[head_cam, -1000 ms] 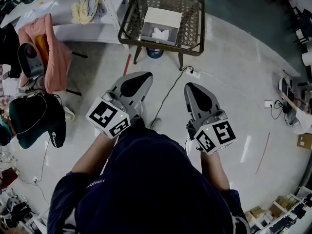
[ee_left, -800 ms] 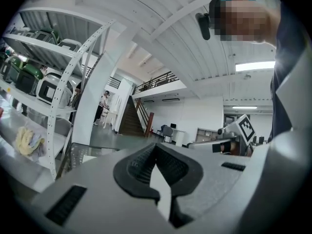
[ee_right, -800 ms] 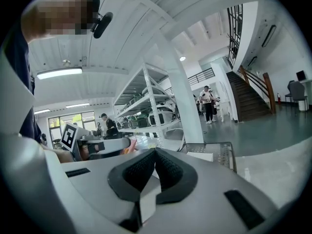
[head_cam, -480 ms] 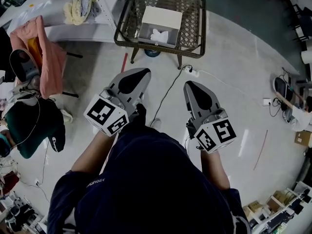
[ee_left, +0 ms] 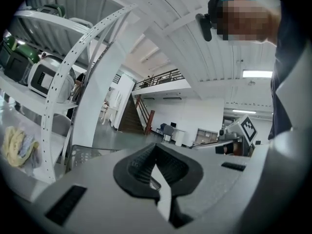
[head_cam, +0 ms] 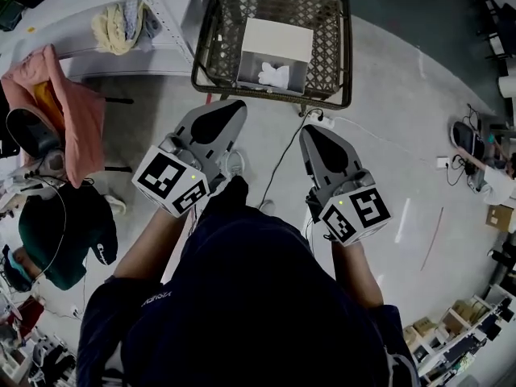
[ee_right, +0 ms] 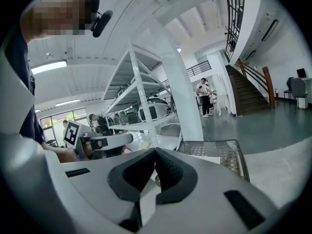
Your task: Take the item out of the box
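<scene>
L gripper & R gripper both pinched closed, empty, well short of the box on mesh table. White item sits inside the box. Risk: a one-handed grab prob. drags the light box along.

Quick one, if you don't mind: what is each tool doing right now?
Left tool: closed, holding nothing.
Right tool: closed, holding nothing.

Under you: pale grey polished concrete floor, thin black cable trailing across it. Ahead, dark woven-lattice metal table; to your left, white perforated-steel shelving. White square column, brown-railed staircase, ceiling strip light lit
</scene>
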A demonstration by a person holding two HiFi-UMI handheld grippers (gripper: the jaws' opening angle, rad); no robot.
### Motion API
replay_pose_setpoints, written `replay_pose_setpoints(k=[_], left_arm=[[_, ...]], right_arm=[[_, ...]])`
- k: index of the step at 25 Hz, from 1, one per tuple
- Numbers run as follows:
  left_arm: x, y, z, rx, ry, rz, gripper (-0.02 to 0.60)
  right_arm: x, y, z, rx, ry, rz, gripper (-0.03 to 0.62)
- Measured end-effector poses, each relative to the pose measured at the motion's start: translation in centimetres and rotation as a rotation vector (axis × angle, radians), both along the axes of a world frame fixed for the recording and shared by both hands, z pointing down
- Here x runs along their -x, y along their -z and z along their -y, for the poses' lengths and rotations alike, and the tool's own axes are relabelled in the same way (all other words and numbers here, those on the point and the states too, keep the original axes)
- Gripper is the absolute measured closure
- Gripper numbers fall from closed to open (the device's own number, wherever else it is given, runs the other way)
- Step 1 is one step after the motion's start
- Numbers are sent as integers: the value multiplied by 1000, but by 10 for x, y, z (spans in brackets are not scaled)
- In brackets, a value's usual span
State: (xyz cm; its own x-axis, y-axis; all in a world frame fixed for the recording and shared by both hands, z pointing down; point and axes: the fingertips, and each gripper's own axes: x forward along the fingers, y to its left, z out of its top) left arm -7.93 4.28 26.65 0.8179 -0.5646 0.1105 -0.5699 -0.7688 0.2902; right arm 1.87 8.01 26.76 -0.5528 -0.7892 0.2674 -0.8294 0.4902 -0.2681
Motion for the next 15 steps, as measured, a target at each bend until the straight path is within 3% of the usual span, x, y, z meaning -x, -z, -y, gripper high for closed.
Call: replay_pose_setpoints(k=[7, 15], left_arm=[[28, -10, 60, 6, -11, 7, 574], [29, -27, 99, 36, -44, 36, 574]], right_arm=[[28, -5, 60, 8, -9, -18, 570], [24, -18, 102, 42, -54, -13, 570]])
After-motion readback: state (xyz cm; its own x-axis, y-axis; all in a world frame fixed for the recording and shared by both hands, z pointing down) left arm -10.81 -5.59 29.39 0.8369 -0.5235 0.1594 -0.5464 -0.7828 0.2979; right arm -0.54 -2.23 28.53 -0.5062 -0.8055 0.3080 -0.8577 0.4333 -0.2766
